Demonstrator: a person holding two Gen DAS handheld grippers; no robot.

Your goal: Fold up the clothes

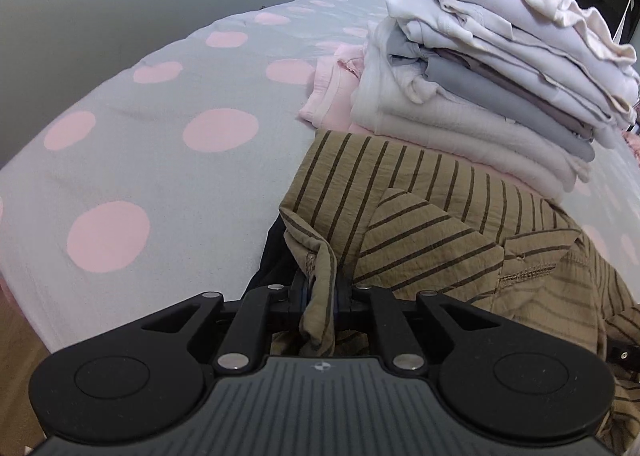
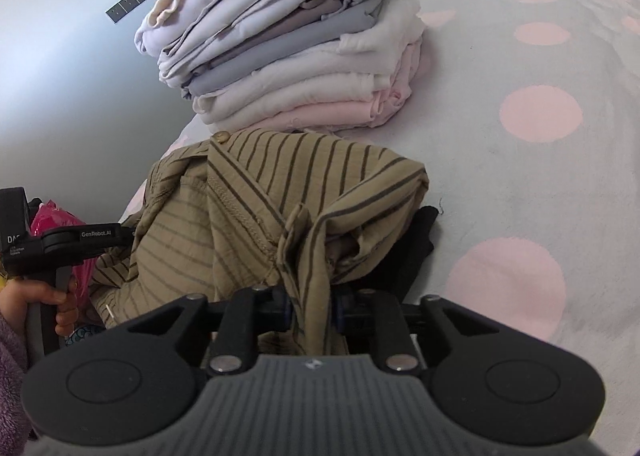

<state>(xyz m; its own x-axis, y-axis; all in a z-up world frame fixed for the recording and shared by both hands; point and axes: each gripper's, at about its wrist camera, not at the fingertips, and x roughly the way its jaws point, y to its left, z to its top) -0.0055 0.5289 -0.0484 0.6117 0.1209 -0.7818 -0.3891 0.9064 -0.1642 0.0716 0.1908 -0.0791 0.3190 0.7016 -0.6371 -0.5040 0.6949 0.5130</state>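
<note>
While pinched, striped shirt (image 1: 420, 216) between tongs (image 1: 320, 296)

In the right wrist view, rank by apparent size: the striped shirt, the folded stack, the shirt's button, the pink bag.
1. Striped shirt and folded stack: look alike; the shirt is nearer, so unranked.
2. Pink bag, partly hidden.
3. Button.

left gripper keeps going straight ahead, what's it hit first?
The striped shirt that the left gripper already pinches in its jaws bunches right ahead. Beyond it, likely the stack of folded clothes, though depth is unclear.
</note>
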